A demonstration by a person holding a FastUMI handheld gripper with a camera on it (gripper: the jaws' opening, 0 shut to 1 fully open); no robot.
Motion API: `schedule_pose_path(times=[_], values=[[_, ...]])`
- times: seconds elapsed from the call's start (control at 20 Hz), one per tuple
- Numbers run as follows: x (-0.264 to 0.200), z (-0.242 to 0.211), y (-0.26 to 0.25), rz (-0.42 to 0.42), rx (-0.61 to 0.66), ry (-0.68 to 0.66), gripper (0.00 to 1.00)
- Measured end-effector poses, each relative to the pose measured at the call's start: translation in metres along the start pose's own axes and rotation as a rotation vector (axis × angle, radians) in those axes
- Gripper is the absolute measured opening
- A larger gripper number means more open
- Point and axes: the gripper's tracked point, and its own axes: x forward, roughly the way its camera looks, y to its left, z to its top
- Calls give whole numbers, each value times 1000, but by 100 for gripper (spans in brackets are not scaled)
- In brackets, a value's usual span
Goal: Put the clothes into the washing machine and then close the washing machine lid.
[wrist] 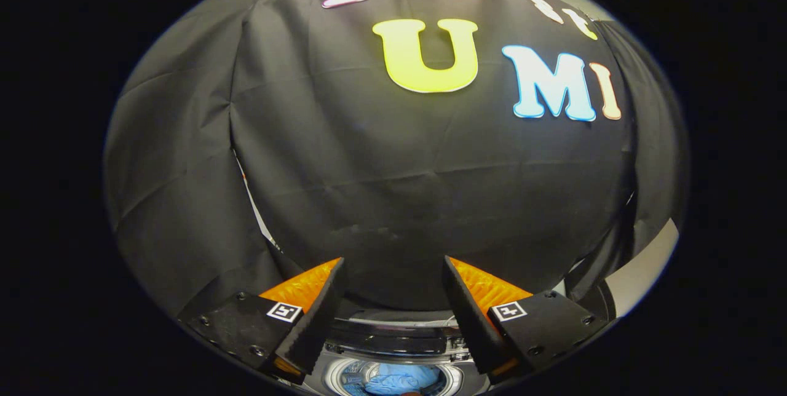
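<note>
Nearest, at about six o'clock and low between the two fingers, sits the washing machine (393,353): a dark glossy top panel with a round drum opening below it, ringed by a pale rim. Inside that drum lie the clothes (399,379), a crumpled light-blue bundle; whether more than one garment is there cannot be told. The lid itself is not clear enough to place. The gripper (393,273) points forward and slightly upward over the machine, its fingers spread wide apart with nothing between them and touching nothing. The left finger (316,310) runs from about seven o'clock toward the centre, the right finger (470,313) from about five o'clock; each has a black foam-like inner pad, an orange ribbed outer side, and a black mounting block carrying a small square marker. Beyond the fingertips, from the centre up to twelve o'clock, hangs the booth's wall of black cloth (393,187), creased and draped in folds. At about four o'clock a pale strip of room (652,261) shows past the cloth's edge.
</note>
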Motion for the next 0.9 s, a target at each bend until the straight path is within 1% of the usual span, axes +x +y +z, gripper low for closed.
schedule_pose_path(times=[0.1,0.25,0.4,0.9], values=[[10,-2,-1,-9,-3,11,96],[23,-12,-2,-1,20,53,96],[30,-19,2,3,2,72,96],[34,-42,16,11,-11,123,96]])
